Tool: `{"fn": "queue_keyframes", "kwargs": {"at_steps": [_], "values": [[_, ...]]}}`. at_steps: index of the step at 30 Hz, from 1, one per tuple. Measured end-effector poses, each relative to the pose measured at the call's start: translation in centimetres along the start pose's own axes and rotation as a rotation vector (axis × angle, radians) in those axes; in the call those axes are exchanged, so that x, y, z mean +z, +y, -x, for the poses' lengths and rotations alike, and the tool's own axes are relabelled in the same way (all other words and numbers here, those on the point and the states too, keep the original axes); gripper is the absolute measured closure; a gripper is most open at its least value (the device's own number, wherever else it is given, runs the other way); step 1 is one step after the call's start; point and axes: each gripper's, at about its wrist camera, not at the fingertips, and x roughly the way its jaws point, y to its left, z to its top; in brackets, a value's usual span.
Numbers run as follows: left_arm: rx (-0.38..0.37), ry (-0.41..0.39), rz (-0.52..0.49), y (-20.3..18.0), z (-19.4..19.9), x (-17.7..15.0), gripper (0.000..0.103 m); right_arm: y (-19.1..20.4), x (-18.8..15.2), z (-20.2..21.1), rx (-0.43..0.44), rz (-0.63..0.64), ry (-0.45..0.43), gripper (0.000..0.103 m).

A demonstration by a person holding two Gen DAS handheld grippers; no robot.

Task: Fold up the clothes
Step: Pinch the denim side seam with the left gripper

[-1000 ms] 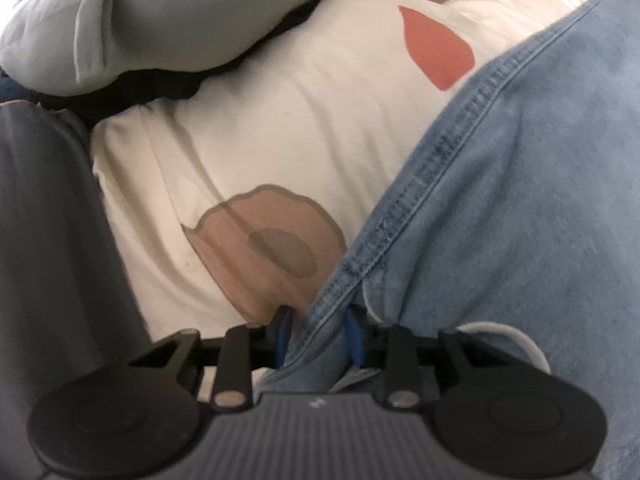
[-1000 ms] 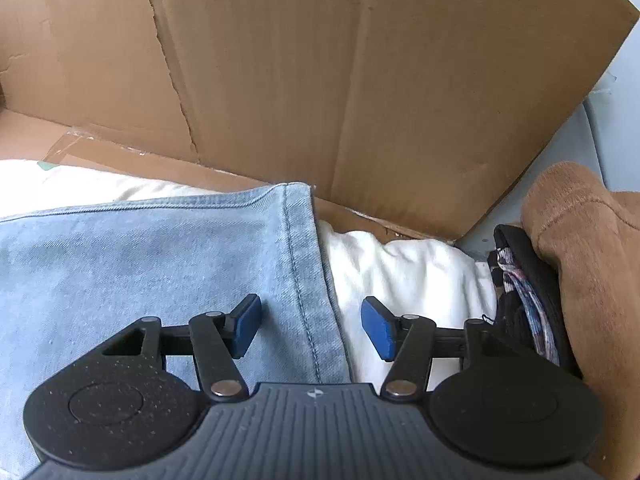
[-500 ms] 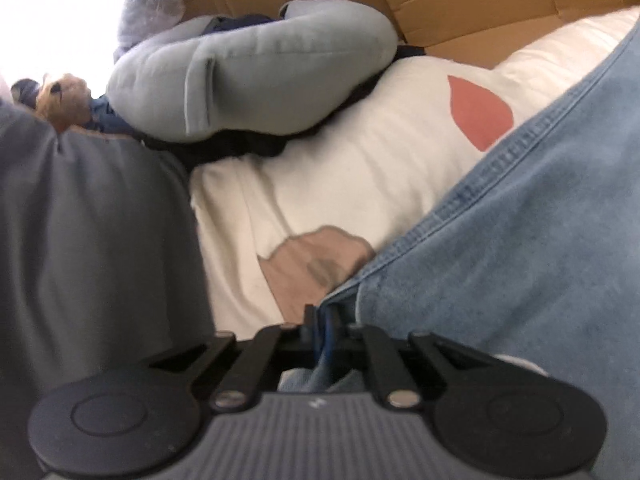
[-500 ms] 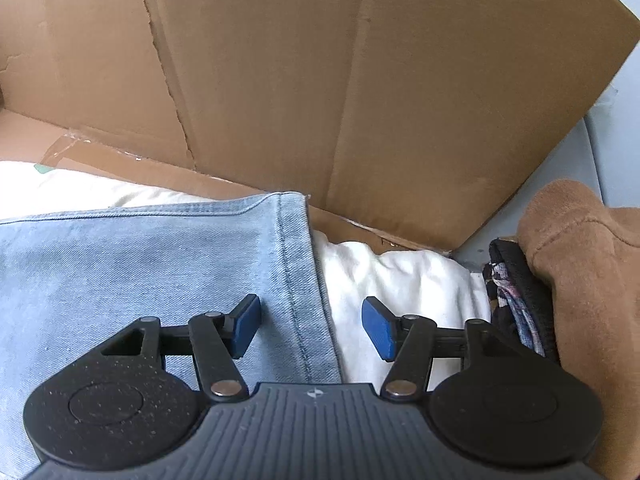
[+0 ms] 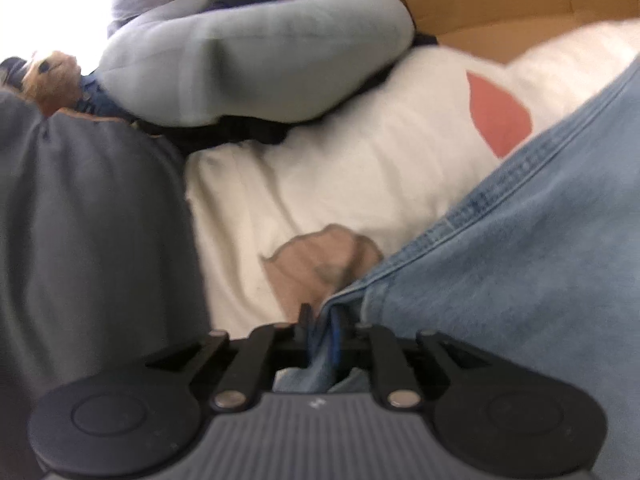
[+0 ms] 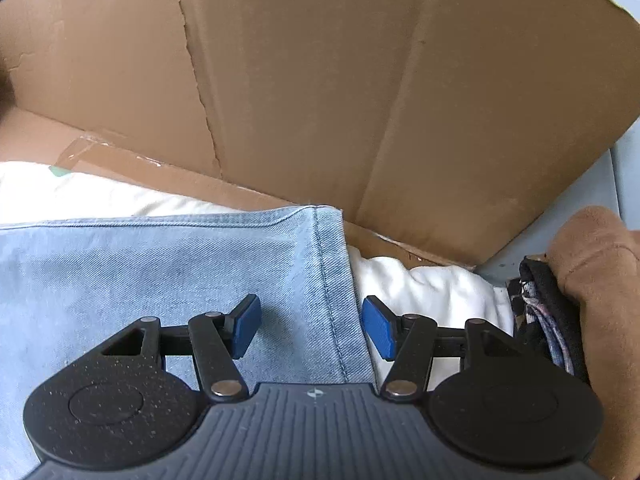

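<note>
Light blue jeans (image 5: pixel 520 280) lie across a white cloth with brown and red prints (image 5: pixel 340 168). My left gripper (image 5: pixel 322 320) pinches a fold of the jeans' seamed edge, lifted off the cloth; its jaws are opening slightly with the denim still pressed between the pads. In the right wrist view the jeans (image 6: pixel 160 272) end in a hemmed corner. My right gripper (image 6: pixel 310 324) hovers open over that edge, one pad above the denim and the other above the white cloth (image 6: pixel 420 288), gripping nothing.
A cardboard wall (image 6: pixel 360 100) rises just behind the jeans. A dark grey garment (image 5: pixel 88 220) fills the left, with a pale grey bundle (image 5: pixel 260 60) and a small plush toy (image 5: pixel 52 76) behind. A brown garment (image 6: pixel 600 280) and dark folded fabric (image 6: pixel 548 320) sit at right.
My left gripper closed on the jeans' edge and rose, tilting so the pile and cardboard behind came into view. The right gripper stayed open and hardly moved.
</note>
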Motion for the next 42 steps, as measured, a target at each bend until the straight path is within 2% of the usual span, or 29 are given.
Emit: {"fn": "queue_keyframes", "kwargs": {"at_steps": [5, 7, 13, 16, 19, 26, 30, 33, 36, 40, 42], "values": [[-0.016, -0.005, 0.068, 4.3, 2.0, -0.4, 0.089, -0.9, -0.4, 1.1, -0.002, -0.008, -0.003, 0.04], [-0.018, 0.017, 0.051, 4.9, 1.8, -0.4, 0.089, -1.1, -0.6, 1.6, -0.004, 0.002, -0.003, 0.04], [-0.091, 0.058, 0.061, 4.3, 1.2, -1.8, 0.091, -1.7, -1.2, 3.7, 0.015, -0.009, -0.018, 0.04], [-0.109, 0.11, 0.04, 2.9, 0.1, -3.0, 0.098, -1.6, -2.1, 4.0, 0.029, -0.007, -0.004, 0.04], [-0.103, 0.149, 0.032, 1.9, -1.6, -3.7, 0.099, -1.4, -3.1, 4.0, 0.04, -0.006, 0.015, 0.04], [0.02, 0.19, -0.056, -0.4, -4.7, -3.6, 0.1, -1.5, -5.6, 2.1, 0.014, -0.007, 0.079, 0.04], [0.123, 0.201, -0.091, -0.4, -5.4, -3.6, 0.1, -1.3, -5.6, 1.7, -0.023, 0.02, 0.069, 0.039], [0.116, 0.216, -0.038, 0.1, -5.2, -3.2, 0.1, -1.1, -5.4, 1.6, -0.05, 0.031, 0.072, 0.04], [0.111, 0.205, -0.046, 0.4, -3.9, -2.7, 0.1, -1.2, -5.3, 1.7, -0.063, 0.04, 0.072, 0.04], [0.121, 0.168, 0.004, 1.8, -1.5, -1.9, 0.098, -1.3, -5.2, 2.0, -0.079, 0.048, 0.069, 0.045], [0.127, 0.131, 0.027, 2.2, 0.0, -1.1, 0.094, -1.1, -4.9, 2.7, -0.087, 0.035, 0.056, 0.046]]}}
